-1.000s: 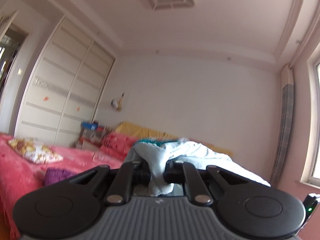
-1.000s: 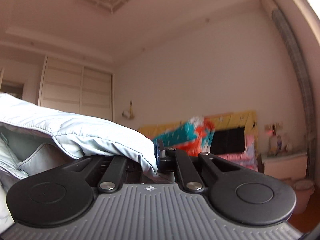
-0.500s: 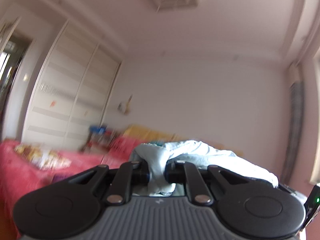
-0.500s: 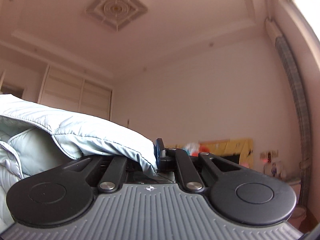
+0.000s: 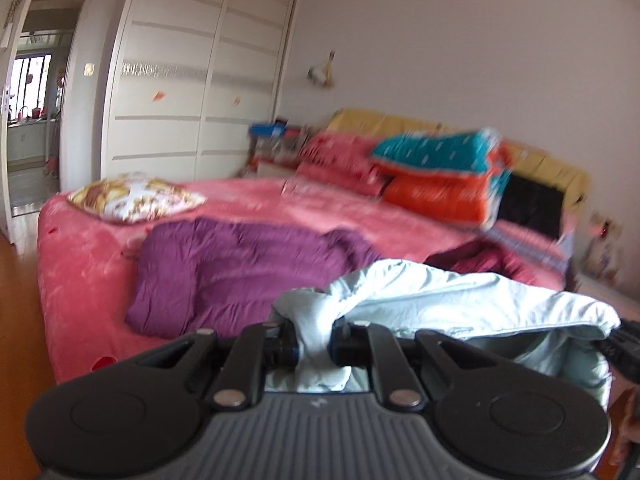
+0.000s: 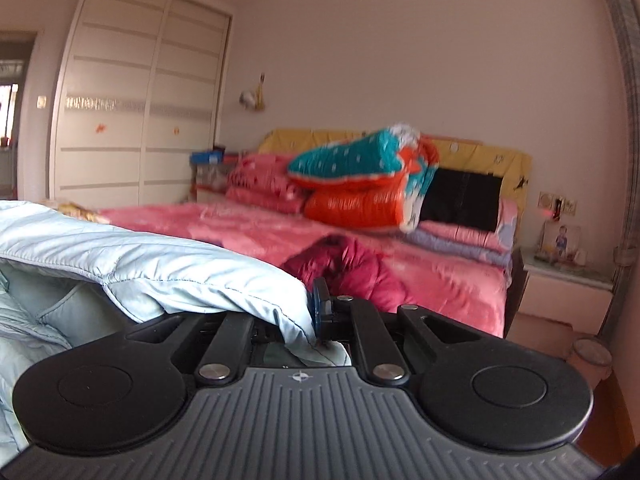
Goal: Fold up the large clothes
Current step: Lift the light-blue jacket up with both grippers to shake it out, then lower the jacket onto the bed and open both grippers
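Observation:
A pale blue quilted jacket (image 5: pixel 460 296) hangs stretched between both grippers in front of the pink bed (image 5: pixel 248 216). My left gripper (image 5: pixel 314 344) is shut on a bunched corner of it. My right gripper (image 6: pixel 308 312) is shut on another edge of the same jacket (image 6: pixel 160 264), which drapes over its left finger and hides it. In the left wrist view the right gripper shows as a dark tip (image 5: pixel 624 344) at the right edge, at the jacket's far end. A purple garment (image 5: pixel 240 268) and a dark red garment (image 6: pixel 348 268) lie on the bed.
A floral cushion (image 5: pixel 136 196) sits at the bed's near left corner. Folded teal and orange quilts (image 6: pixel 360 184) and pink pillows (image 6: pixel 260 184) are stacked by the yellow headboard (image 6: pixel 480 152). A white wardrobe (image 5: pixel 192 72) stands behind, a nightstand (image 6: pixel 568 280) to the right, wooden floor (image 5: pixel 20 320) at left.
Both grippers have dropped and tipped downward with the jacket still held; the views went from ceiling and wall to the bed, now closer and lower in front.

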Action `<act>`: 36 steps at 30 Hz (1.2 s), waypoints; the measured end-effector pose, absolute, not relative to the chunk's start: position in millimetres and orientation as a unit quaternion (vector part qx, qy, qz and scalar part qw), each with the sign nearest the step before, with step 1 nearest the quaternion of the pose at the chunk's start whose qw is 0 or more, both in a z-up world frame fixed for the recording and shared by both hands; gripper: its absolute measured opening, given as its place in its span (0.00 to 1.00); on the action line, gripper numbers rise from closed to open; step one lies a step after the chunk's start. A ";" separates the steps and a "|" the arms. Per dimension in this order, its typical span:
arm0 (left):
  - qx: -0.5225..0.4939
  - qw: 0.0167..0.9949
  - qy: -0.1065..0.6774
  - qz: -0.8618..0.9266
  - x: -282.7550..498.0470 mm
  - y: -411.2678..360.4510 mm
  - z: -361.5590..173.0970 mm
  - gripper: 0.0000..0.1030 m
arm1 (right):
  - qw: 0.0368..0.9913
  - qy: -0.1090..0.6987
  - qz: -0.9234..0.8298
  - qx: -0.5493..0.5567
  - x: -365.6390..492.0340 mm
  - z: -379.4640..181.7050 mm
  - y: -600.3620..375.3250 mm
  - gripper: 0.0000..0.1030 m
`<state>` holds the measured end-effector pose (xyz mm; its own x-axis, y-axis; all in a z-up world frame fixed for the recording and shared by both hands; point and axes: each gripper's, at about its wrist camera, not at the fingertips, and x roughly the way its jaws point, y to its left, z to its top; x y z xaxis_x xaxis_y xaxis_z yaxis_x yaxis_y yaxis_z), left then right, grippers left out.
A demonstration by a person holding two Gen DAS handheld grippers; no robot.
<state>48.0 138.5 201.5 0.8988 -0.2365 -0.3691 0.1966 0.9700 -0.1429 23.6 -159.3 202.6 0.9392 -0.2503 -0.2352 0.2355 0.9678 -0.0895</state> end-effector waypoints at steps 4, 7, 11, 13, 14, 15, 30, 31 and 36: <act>-0.025 0.969 0.228 -0.089 88.8 132.3 166.9 0.12 | 0.979 0.159 -0.126 -0.036 41.0 183.4 -140.4 0.17; -0.011 0.966 0.246 -0.084 110.4 130.8 144.1 0.12 | 0.974 0.182 -0.129 -0.037 60.0 170.8 -145.7 0.37; -0.004 0.961 0.261 -0.085 123.6 135.9 127.0 0.21 | 0.970 0.204 -0.129 -0.036 74.0 143.5 -140.2 0.68; 0.005 0.961 0.263 -0.084 128.7 138.3 120.4 0.36 | 0.968 0.211 -0.126 -0.046 68.9 133.4 -127.0 0.79; 0.014 0.962 0.260 -0.076 131.9 140.6 117.7 0.47 | 0.967 0.213 -0.127 -0.055 68.6 126.0 -123.0 0.83; 0.028 0.965 0.254 -0.061 132.8 142.0 116.1 0.70 | 0.967 0.214 -0.128 -0.060 66.8 123.8 -121.4 0.90; 0.013 0.974 0.217 -0.070 76.6 171.3 150.9 0.82 | 0.967 0.189 -0.166 -0.031 58.7 126.2 -143.7 0.98; 0.007 0.971 0.218 -0.096 64.7 163.7 151.2 0.82 | 0.970 0.179 -0.162 -0.026 52.0 127.3 -141.3 0.98; 0.006 0.940 0.245 -0.236 27.9 117.0 137.0 0.82 | 0.986 0.142 -0.083 -0.006 15.4 130.9 -119.8 0.99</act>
<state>27.9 117.0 137.0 0.7683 -0.4409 -0.4640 0.4470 0.8885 -0.1040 15.4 -119.8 130.9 0.9458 -0.1657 -0.2792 0.1625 0.9861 -0.0348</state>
